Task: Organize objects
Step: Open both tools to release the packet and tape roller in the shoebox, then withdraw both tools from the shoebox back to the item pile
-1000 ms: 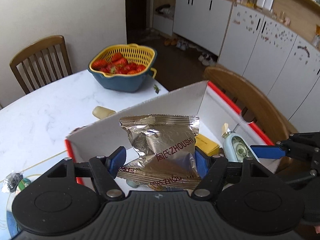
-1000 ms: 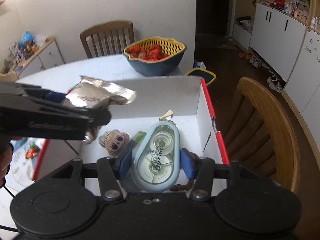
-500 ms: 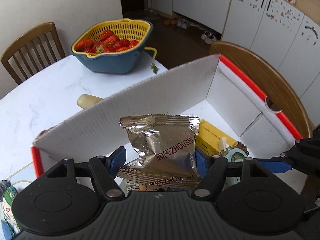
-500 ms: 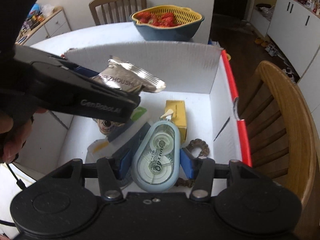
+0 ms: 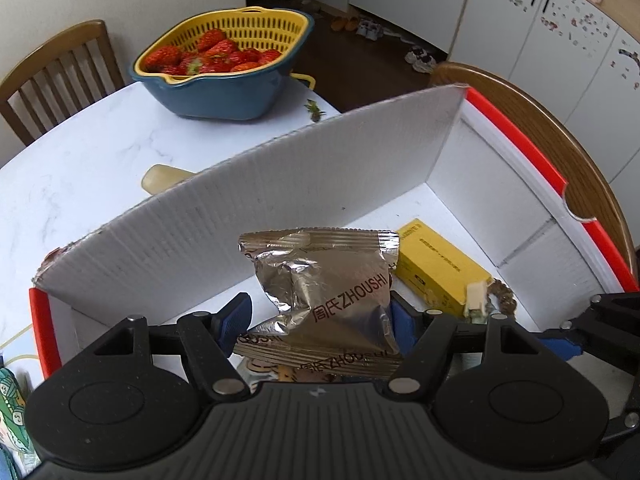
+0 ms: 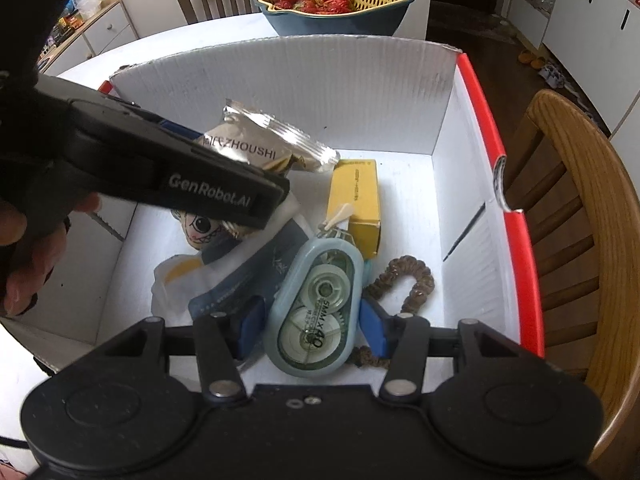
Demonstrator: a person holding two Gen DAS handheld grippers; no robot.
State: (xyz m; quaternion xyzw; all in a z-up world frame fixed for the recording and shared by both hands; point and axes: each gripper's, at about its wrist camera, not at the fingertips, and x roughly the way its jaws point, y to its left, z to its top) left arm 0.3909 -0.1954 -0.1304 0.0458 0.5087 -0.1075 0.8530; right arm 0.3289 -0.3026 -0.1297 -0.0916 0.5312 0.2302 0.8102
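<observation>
- Left wrist view is showing the left gripper (image 5: 318, 320) pinching a silver foil snack packet (image 5: 324, 296) between its blue pads, and the packet is now hanging inside the white cardboard box (image 5: 256, 208) where a second ago it was riding above the near rim.
- Right wrist view is showing the right gripper (image 6: 310, 320) clamping a pale blue correction tape dispenser (image 6: 314, 312), which has also been coming down and is now sitting low over the box floor, just beside a brown braided hair tie (image 6: 416, 280).
- Both tools are holding firm, so neither item is being let go yet; my reading is that both are about to be dropped among the things already sorted.
- Already lying in the box are a yellow carton (image 6: 356, 200), a small doll head (image 6: 200, 228) and a white-and-blue pouch (image 6: 224, 268), so free floor is getting scarce toward the far left.
- A white marble-look table (image 5: 100, 152) is carrying the box, with a blue bowl holding a yellow strainer of strawberries (image 5: 224, 52) at the far side.
- Wooden chairs (image 6: 568, 208) are standing at the far and right edges, and white cabinets (image 5: 560, 40) are lining the room on the right.
</observation>
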